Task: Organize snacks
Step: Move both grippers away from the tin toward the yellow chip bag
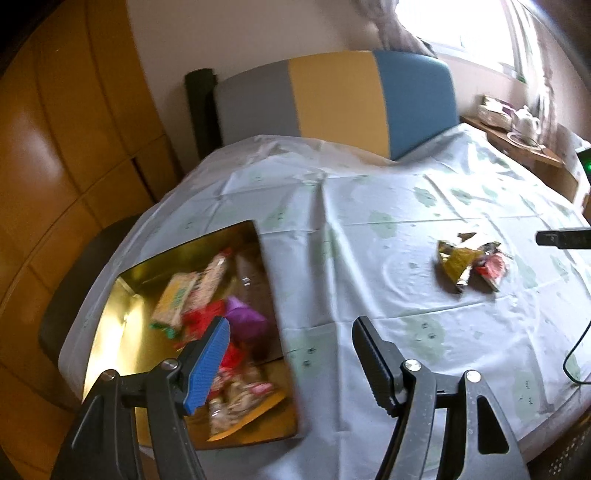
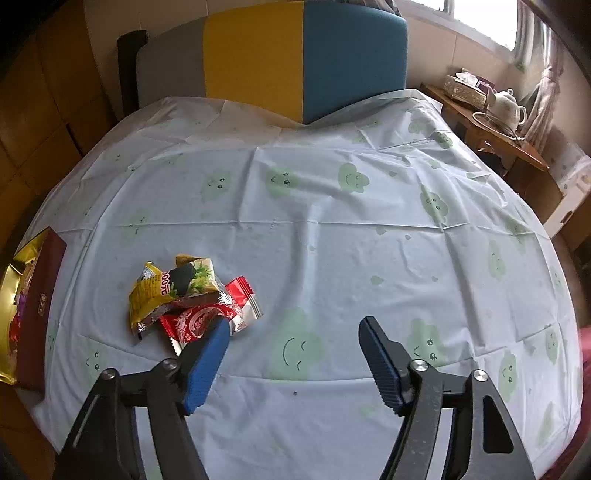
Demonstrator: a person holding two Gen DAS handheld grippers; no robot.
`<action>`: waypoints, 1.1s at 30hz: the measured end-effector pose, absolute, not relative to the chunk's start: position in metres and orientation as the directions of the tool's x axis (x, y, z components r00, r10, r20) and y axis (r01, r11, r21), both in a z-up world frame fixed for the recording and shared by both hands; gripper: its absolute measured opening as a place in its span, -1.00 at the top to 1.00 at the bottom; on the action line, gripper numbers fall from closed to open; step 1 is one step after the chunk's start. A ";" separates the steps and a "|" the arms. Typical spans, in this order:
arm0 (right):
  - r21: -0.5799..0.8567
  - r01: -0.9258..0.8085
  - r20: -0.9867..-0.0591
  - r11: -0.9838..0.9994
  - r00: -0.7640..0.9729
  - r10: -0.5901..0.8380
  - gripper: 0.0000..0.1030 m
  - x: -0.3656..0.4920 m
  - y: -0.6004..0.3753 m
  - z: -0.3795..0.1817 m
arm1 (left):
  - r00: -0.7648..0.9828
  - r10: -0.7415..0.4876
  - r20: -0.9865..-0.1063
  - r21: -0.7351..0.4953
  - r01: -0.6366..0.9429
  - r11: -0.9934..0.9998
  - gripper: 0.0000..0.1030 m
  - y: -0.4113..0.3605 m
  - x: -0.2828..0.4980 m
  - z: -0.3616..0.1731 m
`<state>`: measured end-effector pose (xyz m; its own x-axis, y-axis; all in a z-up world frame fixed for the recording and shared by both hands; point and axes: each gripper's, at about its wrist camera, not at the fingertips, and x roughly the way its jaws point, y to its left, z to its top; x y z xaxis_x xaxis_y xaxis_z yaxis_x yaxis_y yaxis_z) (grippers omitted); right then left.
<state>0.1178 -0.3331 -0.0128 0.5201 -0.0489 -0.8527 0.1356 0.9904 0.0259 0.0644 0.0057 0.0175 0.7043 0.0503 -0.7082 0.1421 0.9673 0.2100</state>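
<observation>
Right claw (image 2: pixel 291 343) spread, nothing between jaws; snack pile (image 2: pixel 188 295) on surface (image 2: pixel 332 229), just left of claw's left finger; left claw (image 1: pixel 291 343) spread, empty, over box (image 1: pixel 140 288) edge; box holds snacks (image 1: pixel 207 310); pile well right.

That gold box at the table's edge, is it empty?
No. The gold box is open and holds several wrapped snacks; more snack packets lie outside on the tablecloth.

Blown-out daylight from the window (image 1: pixel 476 29) upper right, motion-blurred left view, fisheye-bent edges.
</observation>
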 end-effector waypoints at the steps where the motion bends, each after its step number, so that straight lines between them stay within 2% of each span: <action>1: 0.024 0.134 -0.852 0.991 0.521 -0.050 -0.43 0.116 -0.332 -0.012 | 0.703 0.045 -0.710 0.214 0.154 0.965 -0.36 0.001 0.066 0.016; 11: 0.024 0.159 -0.846 0.987 0.530 -0.065 -0.47 0.109 -0.333 -0.006 | 0.651 -0.027 -0.758 0.212 0.286 0.934 -0.36 -0.047 0.084 -0.002; 17: 0.018 0.180 -0.847 0.983 0.526 -0.081 -0.48 0.111 -0.337 -0.007 | 0.561 -0.110 -0.820 0.109 0.342 0.934 -0.36 -0.068 0.098 -0.017; 21: 0.014 0.184 -0.847 0.983 0.525 -0.086 -0.49 0.111 -0.338 -0.006 | 0.521 -0.125 -0.845 0.085 0.360 0.929 -0.36 -0.080 0.108 -0.025; 24: 0.015 0.184 -0.843 0.983 0.531 -0.087 -0.49 0.111 -0.338 -0.005 | 0.491 -0.153 -0.857 0.059 0.389 0.919 -0.28 -0.089 0.118 -0.027; 33: 0.036 0.193 -0.838 0.980 0.540 -0.075 -0.52 0.111 -0.342 -0.002 | 0.448 -0.204 -0.871 0.083 0.541 0.837 -0.28 -0.131 0.140 -0.033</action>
